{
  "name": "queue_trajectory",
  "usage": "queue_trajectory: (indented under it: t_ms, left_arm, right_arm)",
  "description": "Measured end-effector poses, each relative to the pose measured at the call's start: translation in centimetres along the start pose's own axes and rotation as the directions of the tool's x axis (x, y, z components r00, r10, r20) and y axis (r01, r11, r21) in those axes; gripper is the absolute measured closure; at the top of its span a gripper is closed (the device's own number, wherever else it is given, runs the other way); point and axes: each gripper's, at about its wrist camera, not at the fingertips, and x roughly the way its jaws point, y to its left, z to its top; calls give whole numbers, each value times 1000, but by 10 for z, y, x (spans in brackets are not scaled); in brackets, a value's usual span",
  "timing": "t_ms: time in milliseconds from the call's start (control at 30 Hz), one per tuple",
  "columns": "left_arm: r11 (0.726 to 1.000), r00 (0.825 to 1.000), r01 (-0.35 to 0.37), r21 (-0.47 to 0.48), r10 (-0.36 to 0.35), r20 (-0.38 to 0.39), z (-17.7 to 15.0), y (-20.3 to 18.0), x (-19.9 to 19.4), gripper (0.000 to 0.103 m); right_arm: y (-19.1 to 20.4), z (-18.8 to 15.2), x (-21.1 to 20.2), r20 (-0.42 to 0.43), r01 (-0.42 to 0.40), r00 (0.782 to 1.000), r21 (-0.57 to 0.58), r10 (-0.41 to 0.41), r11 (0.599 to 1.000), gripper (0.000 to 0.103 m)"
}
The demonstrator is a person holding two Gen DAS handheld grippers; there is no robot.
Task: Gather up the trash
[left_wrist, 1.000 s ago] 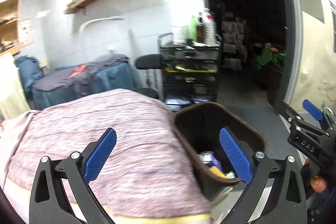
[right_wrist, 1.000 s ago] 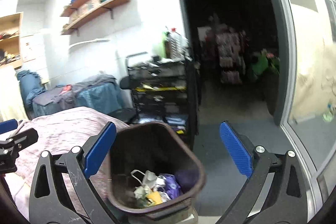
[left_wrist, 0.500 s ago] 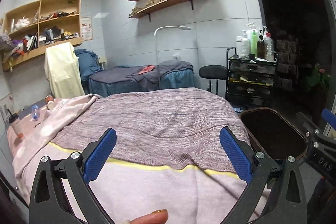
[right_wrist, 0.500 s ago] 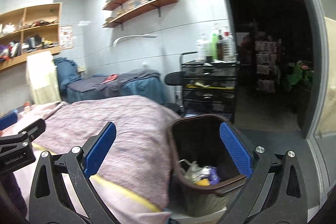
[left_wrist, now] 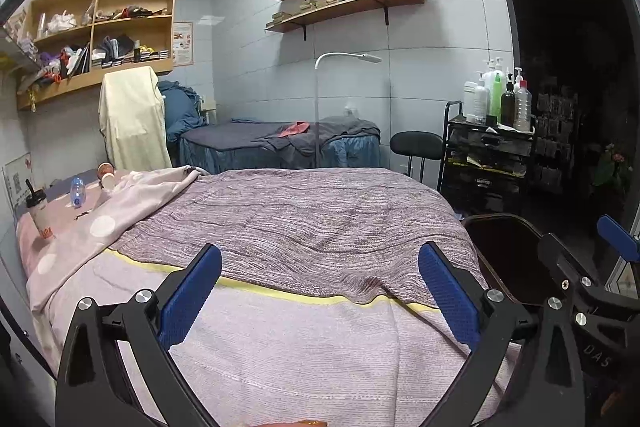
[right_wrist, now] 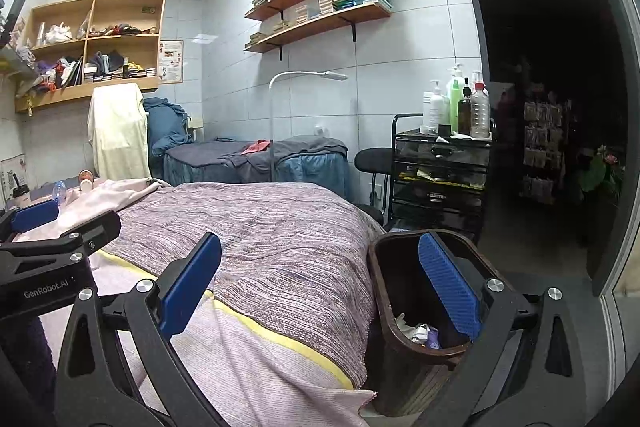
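- Left gripper (left_wrist: 318,293): jaws spread wide, nothing between the blue pads, nothing touched. It hovers over the near end of the bed (left_wrist: 304,339).
- Right gripper (right_wrist: 318,293): jaws equally wide, empty. In its own view the right pad overlaps the mouth of the trash bin (right_wrist: 384,311); whether it touches the rim I can't tell.
- Bin stands on the floor just beside the bed's near right corner, already holding crumpled wrappers (right_wrist: 418,333).
- Remaining trash, as I read it, sits at the far left end of the bed: a lidded drink cup (left_wrist: 40,217) with a straw standing upright, a small clear bottle (left_wrist: 77,191) that looks to be lying down, and a couple of small round containers (left_wrist: 107,175) by the polka-dot blanket (left_wrist: 100,227). Too small to pin down the bottle's long axis.
- Key relation: all of that lies ahead and to the left of both grippers, well apart from them; the bin is to the right. Left gripper is the nearer one, judging by its position left of the right gripper.
- My call: next step is a reach across the bed with the left; the upright cup wants a side-on pinch so it doesn't tip.
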Motion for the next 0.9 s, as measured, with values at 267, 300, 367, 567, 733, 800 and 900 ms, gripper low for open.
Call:
queue_trajectory:
  t_ms: [267, 300, 367, 567, 733, 800, 900]
  left_arm:
    - [1000, 1000, 8, -10, -8, 0, -1, 1, 0, 6]
    - [1000, 1000, 6, -10, -6, 0, -1, 1, 0, 6]
    - [1000, 1000, 6, -9, -6, 0, -1, 1, 1, 6]
    - [1000, 1000, 7, -11, -7, 2, -1, 2, 0, 6]
    - [1000, 1000, 7, -11, -7, 2, -1, 1, 0, 6]
    - [1000, 1000, 8, -13, -8, 2, -1, 1, 0, 6]
    - [1000, 1000, 9, -12, -9, 5, 0, 2, 0, 6]
  right_arm:
    - [1, -1, -3, 4, 0, 1000, 1, 0, 1000, 6]
    - [1, -1, -3, 5, 0, 1000, 1, 0, 1000, 6]
    - [1, 0, -2, 7, 1, 1000, 0, -1, 1000, 6]
    - [2, 2, -5, 11, 1, 1000, -7, 0, 1000, 6]
    - [1, 2, -4, 10, -1, 1000, -7, 1, 1000, 6]
    - [2, 2, -4, 10, 0, 1000, -7, 1, 1000, 6]
    - [2, 2, -4, 10, -2, 1000, -8, 2, 1000, 6]
